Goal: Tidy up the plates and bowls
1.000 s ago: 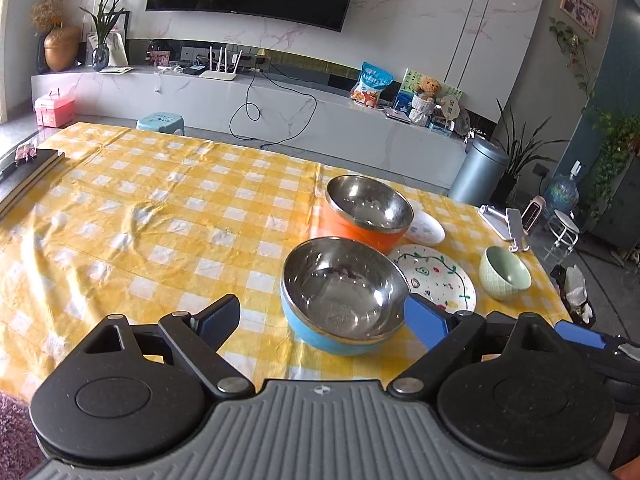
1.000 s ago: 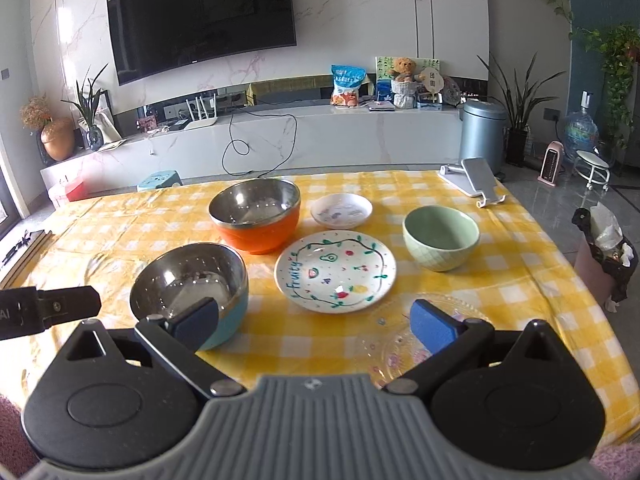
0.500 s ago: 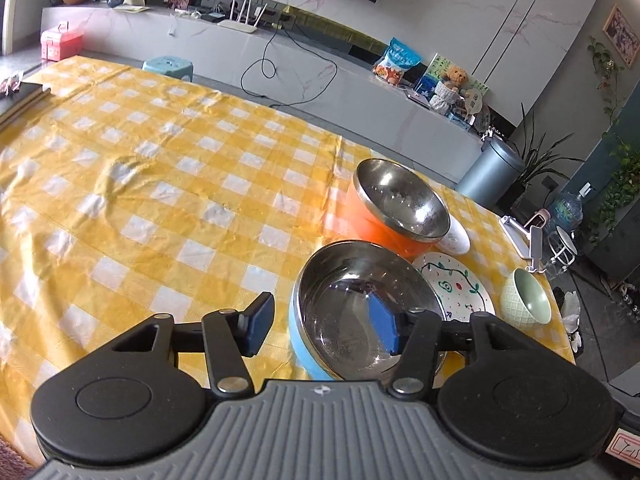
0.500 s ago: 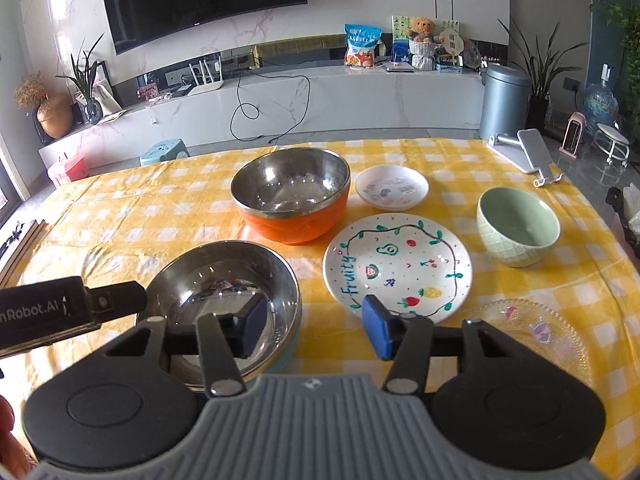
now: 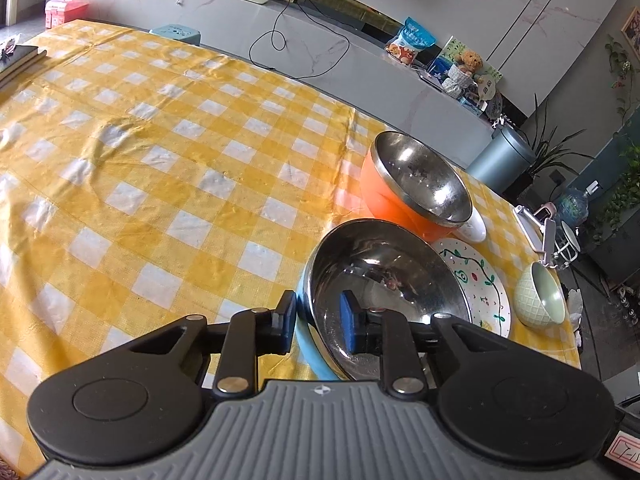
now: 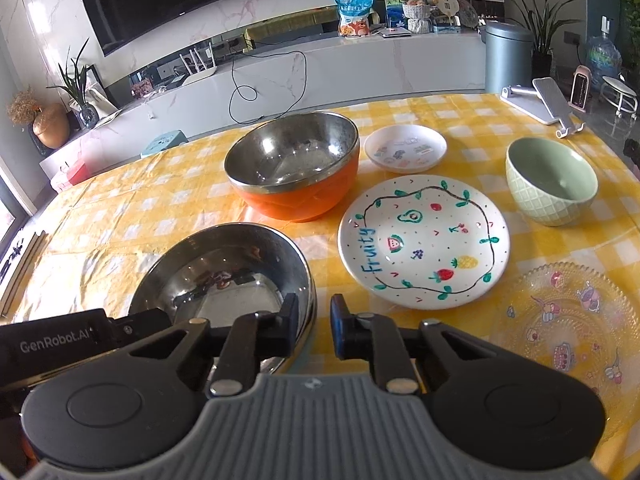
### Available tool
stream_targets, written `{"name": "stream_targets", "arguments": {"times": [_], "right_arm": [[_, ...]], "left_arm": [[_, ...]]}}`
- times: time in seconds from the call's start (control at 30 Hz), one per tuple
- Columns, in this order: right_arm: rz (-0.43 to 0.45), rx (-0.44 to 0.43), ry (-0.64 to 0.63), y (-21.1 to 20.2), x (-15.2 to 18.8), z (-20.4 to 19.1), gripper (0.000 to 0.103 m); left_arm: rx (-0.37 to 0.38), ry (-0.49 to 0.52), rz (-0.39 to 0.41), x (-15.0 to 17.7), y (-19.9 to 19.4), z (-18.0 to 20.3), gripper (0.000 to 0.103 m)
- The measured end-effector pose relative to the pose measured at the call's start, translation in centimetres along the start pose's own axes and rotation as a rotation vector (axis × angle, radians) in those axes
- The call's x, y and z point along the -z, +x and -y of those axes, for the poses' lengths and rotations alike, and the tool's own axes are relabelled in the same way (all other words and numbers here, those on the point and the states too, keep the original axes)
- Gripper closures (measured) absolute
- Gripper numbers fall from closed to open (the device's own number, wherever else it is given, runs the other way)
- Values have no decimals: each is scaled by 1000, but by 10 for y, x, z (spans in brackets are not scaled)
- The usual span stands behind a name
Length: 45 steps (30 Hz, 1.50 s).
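Note:
A steel bowl with a blue outside point(image 5: 384, 276) point(image 6: 224, 276) stands at the near edge of the yellow checked table. My left gripper point(image 5: 318, 322) is shut on its left rim, one pad outside, one inside. My right gripper point(image 6: 314, 326) is shut on its right rim the same way. Behind it stands a steel bowl with an orange outside point(image 5: 416, 188) point(image 6: 292, 164). To the right lie a painted "Fruity" plate point(image 6: 424, 240) point(image 5: 476, 280), a small white dish point(image 6: 404, 148), a green bowl point(image 6: 552, 180) point(image 5: 538, 294) and a clear glass plate point(image 6: 568, 320).
A white phone stand point(image 6: 544, 100) sits at the table's far right corner. Dark books point(image 5: 16, 60) lie at the far left edge. Beyond the table are a low marble counter point(image 6: 320, 68) and a grey bin point(image 6: 506, 56).
Both grippers moved forward and down to the blue bowl and closed on its rim, left on the left side, right on the right side.

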State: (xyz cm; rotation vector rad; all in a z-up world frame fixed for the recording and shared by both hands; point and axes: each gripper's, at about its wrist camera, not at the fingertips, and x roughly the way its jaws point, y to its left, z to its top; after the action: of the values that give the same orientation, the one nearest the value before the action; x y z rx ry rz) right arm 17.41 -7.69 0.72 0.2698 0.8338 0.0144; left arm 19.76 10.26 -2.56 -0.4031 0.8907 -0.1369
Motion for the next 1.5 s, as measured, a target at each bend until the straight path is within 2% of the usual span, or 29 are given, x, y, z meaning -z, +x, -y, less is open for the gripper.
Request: {"name": "stream_targets", "arguments": {"times": [0.13, 0.37, 0.73, 0.97, 1.27, 1.5], "right_arm": [[-9, 9, 21, -2, -1, 0, 95], [17, -12, 24, -36, 5, 0, 95], [-7, -46, 47, -88, 52, 4, 95], [-38, -46, 64, -98, 75, 11, 95], [-29, -55, 71, -106, 81, 16, 95], [-58, -70, 89, -97, 85, 23, 95]], "left_arm": [[-5, 8, -3, 0, -4, 1, 86], [-7, 27, 11, 11, -34, 7, 86], [-20, 52, 25, 49, -83, 6, 86], [-28, 65, -10, 73, -85, 1, 86], [-68, 106, -42, 89, -81, 7, 86], [-100, 125, -51, 92, -79, 10, 86]]}}
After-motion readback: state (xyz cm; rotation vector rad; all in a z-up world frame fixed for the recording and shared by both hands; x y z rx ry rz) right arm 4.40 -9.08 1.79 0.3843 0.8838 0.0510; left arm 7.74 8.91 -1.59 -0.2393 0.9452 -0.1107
